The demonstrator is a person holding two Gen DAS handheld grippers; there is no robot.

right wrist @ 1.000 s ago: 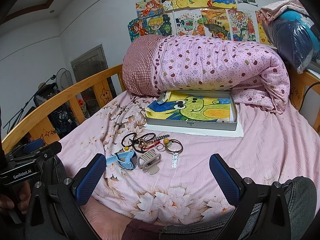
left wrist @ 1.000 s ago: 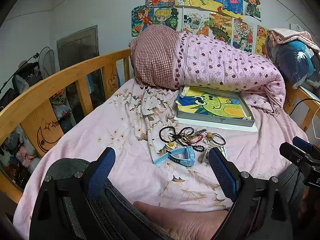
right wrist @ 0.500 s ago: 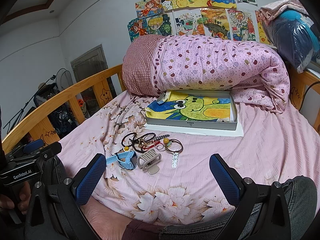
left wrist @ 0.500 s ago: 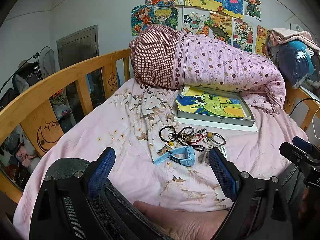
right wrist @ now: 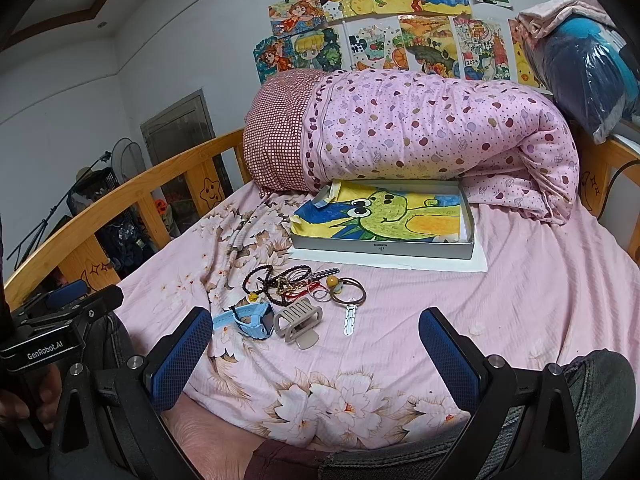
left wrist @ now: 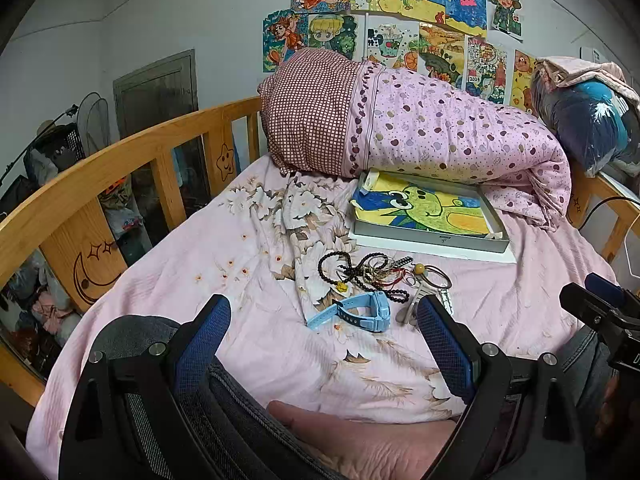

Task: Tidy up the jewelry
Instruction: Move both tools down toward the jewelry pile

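Jewelry point(left wrist: 370, 270) lies on the bed; left tongs point(left wrist: 324, 344) and right tongs point(right wrist: 316, 352) hover low, spread apart.

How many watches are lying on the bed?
1. A light blue watch lies at the near left edge of the jewelry pile, beside a beige hair clip. The tangle might hide another.

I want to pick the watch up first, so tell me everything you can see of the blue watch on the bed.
The watch is light blue and looks like plastic, with a chunky square case with a dark face and a soft strap. It lies loose on the flowered sheet, case propped on edge, one strap end stretched out flat. It sits nearest the grippers, beside the beige hair clip and just before the bead bracelets. Nothing grips it.
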